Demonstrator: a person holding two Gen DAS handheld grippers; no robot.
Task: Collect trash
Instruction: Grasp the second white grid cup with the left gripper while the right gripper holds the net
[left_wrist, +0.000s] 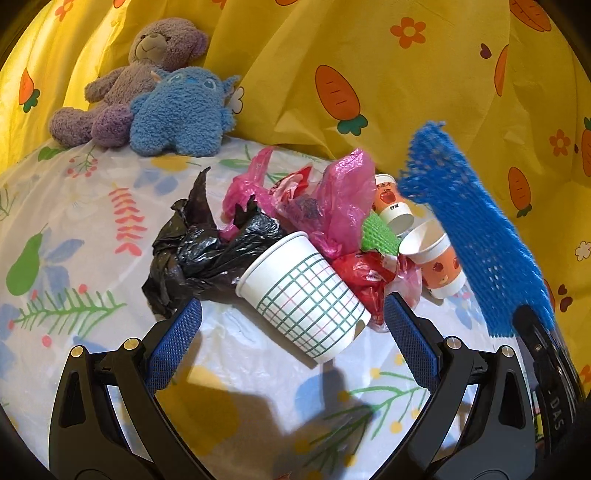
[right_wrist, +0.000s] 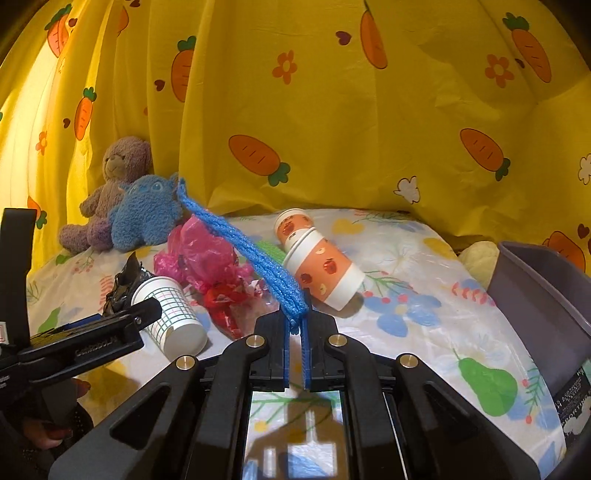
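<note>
A pile of trash lies on the flowered sheet (left_wrist: 92, 206). My left gripper (left_wrist: 291, 314) stands open around a tipped white checked paper cup (left_wrist: 306, 295), its pads apart from the cup's sides. Behind the cup lie a black plastic bag (left_wrist: 199, 247), pink plastic bags (left_wrist: 332, 199), a red wrapper (left_wrist: 365, 277), a green foam net (left_wrist: 380, 236) and two orange apple-print cups (left_wrist: 439, 266). My right gripper (right_wrist: 294, 317) is shut on a blue foam net sleeve (right_wrist: 258, 258), which sticks up off the sheet; the same sleeve (left_wrist: 476, 229) shows at the right in the left wrist view.
A purple teddy bear (left_wrist: 140, 74) and a blue plush toy (left_wrist: 181, 110) sit at the back left against a yellow carrot-print curtain (left_wrist: 369, 55). A grey bin (right_wrist: 543, 299) stands at the right on the sheet. A hand (right_wrist: 48, 424) holds the left gripper.
</note>
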